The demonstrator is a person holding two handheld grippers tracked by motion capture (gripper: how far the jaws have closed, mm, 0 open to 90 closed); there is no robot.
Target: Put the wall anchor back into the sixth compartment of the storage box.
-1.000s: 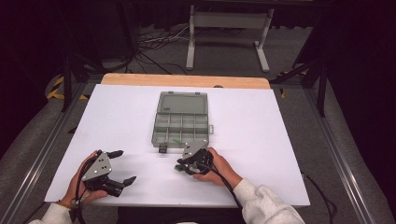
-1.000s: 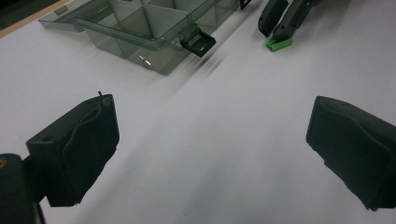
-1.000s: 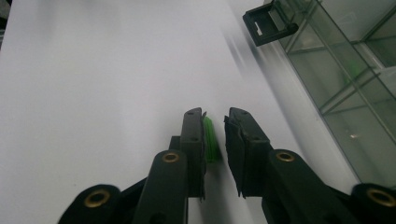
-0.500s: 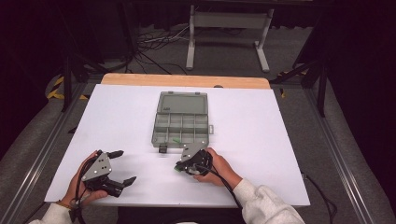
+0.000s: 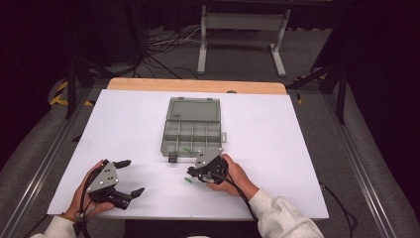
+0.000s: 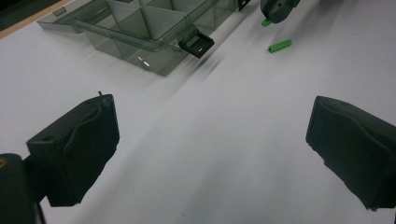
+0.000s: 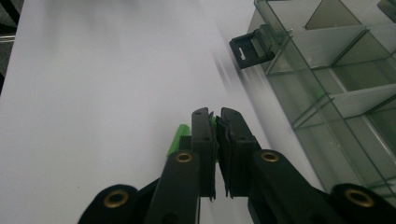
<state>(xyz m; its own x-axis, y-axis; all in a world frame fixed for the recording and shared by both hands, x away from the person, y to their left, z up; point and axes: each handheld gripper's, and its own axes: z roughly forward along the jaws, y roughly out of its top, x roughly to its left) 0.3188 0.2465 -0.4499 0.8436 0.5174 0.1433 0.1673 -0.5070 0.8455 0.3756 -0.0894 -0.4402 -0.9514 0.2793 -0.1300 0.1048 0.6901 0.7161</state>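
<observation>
Presently on the white table (image 5: 124, 129): one clear plastic compartment box (image 5: 192, 133), lid laid open toward the far side, black latch (image 7: 251, 47) at its near edge; small green pegs, one lying loose on the table (image 5: 188, 180) just near of the box. Right gripper (image 5: 198, 171), jaws just drawn together, pinches a second green peg (image 7: 178, 138) at the table surface beside the box's near wall; from the gripper's own view the peg pokes out to one side of the pads, though how squarely it sits between them is hard to judge. Left gripper (image 5: 130, 177), jaws wide apart with nothing between, rests well to the left. Handling, by estimate: pegs light, stiff, smooth-sided and inclined to roll or squirt out; best taken across the middle of the shaft, lightly. Box light, thin-walled, liable to slide if nudged. The left gripper view gives the loose peg (image 6: 280, 45) and the pinched one's tip (image 6: 266, 22) side by side; the high view adds a green piece already in a compartment (image 5: 186, 148).
</observation>
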